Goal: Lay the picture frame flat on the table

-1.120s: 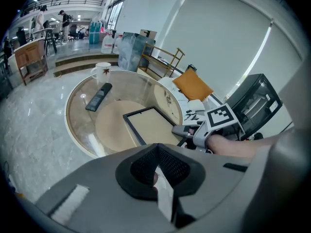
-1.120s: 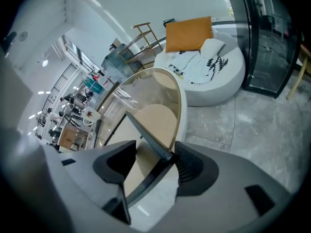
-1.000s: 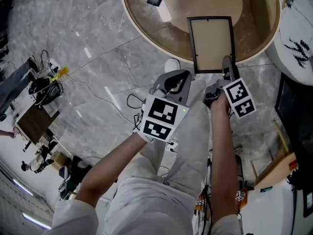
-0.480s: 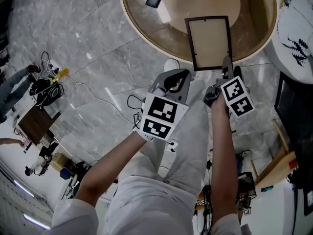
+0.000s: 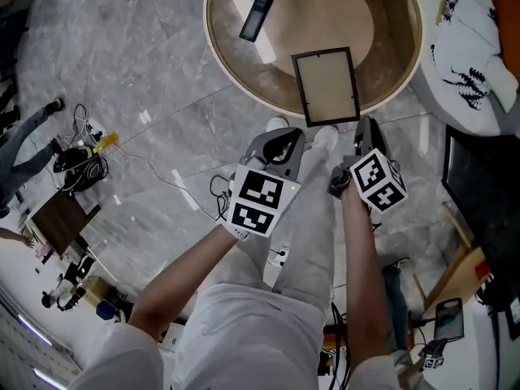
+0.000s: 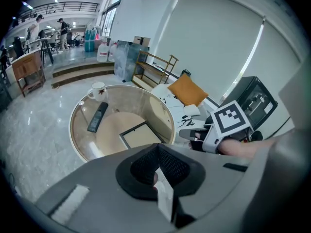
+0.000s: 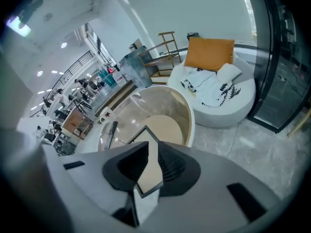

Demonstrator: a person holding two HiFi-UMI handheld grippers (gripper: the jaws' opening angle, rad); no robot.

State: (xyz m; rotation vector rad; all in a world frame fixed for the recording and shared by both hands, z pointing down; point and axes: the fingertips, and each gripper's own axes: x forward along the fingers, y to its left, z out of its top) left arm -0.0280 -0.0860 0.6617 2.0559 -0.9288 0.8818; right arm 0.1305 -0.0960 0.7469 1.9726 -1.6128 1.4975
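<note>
The picture frame (image 5: 326, 86) lies flat on the round table (image 5: 218, 43), its near edge close to the rim. A nudge on that glossy top could slide it onto the grey marble floor (image 5: 146, 55). The left hand-held gripper (image 5: 280, 140) is clenched empty. The right hand-held gripper (image 5: 364, 127) has just been closing its jaws — a slit left, nothing between.

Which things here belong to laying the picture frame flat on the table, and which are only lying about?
For the job:
picture frame, already lying flat
round table

Lying about:
remote control
mug
orange cushion
cable bundle on the floor
</note>
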